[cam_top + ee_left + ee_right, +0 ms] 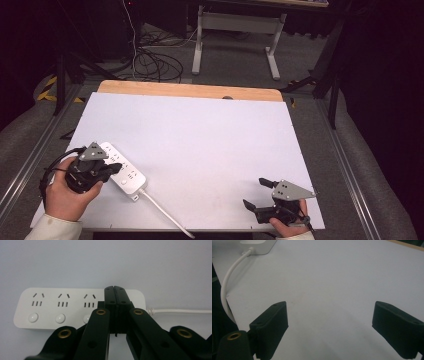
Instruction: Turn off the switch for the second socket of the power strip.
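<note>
A white power strip [125, 172] lies flat at the front left of the white table top [200, 135], its white cable [165, 212] running off the front edge. My left gripper [116, 168] hovers over the strip with its jaws pressed together and nothing between them. In the left gripper view the shut tips [115, 290] sit above the strip [50, 307], near its cable end [180, 311], covering part of its sockets and round buttons. My right gripper [255, 192] rests at the front right, wide open, its pads [272, 322] spread over bare table. The strip's corner [259, 245] and cable [227, 287] appear there too.
A wooden strip [190, 90] borders the table's far edge. Metal rails [30, 155] run along both sides. Beyond the table, loose cables [155, 62] lie on the floor beside a white desk frame [235, 30].
</note>
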Tool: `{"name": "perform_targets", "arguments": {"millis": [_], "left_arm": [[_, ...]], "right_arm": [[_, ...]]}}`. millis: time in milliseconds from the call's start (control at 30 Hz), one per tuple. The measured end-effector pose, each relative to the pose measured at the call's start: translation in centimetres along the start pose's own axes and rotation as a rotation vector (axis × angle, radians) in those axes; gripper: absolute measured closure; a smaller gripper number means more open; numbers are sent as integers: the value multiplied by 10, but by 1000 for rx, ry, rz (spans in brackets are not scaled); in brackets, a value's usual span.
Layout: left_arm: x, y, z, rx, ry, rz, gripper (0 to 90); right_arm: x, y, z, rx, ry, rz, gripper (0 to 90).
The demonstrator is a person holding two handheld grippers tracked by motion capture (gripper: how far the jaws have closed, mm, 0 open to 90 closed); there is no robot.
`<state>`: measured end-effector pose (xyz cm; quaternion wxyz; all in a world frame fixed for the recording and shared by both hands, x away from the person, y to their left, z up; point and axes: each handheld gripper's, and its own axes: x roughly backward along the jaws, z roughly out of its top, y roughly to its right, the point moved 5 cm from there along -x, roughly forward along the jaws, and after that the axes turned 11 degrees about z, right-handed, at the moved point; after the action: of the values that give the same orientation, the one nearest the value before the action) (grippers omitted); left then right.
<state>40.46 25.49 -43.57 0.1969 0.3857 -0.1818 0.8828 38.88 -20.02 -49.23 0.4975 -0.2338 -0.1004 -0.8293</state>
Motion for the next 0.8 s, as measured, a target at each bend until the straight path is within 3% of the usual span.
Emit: {"name": "perform_targets", "arguments": {"millis": [400,800], "left_arm": [[-18,-6,-4,-26,-66,34,899],[-28,-10,-8,-25,-122,43,899]], "right_arm": [[0,0,0,2,1,0,137],[0,0,0,1,1,3,137]]}}
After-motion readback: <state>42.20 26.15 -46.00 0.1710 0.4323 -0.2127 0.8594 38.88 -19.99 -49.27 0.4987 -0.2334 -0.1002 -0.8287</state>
